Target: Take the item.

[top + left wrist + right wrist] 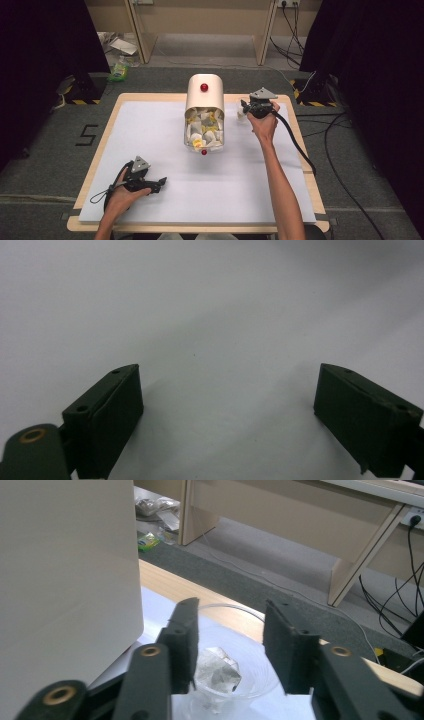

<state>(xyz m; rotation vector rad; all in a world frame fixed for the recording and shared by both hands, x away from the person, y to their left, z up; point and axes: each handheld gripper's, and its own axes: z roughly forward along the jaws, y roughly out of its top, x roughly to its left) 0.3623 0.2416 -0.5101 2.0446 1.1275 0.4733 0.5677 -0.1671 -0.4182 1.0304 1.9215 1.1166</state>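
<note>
Cable loops trail from the left claw (pixel 159 183), which lies low on the white sheet at the near left of the tabletop (pixel 100 145), gripped by the person's left hand (pixel 124 192); in the left gripper view its two matte black jaws stand spread wide with nothing but smooth white surface between them. At the centre stands one cream, round-topped dispenser (pixel 204 111) with a red knob above and a second red knob at its base; its clear lower front shows a crumpled mass of white and yellow packets, too jumbled to count. Right of it, the right claw (pixel 244 107) hovers near the far edge, held by the right hand (pixel 263 123). In the right gripper view its jaws are parted around the rim of one thin clear plastic cup (pixel 250 677), touching nothing I can make out, and inside sits a single crinkled translucent packet (pixel 217 671); the cup's base is cut off.
</note>
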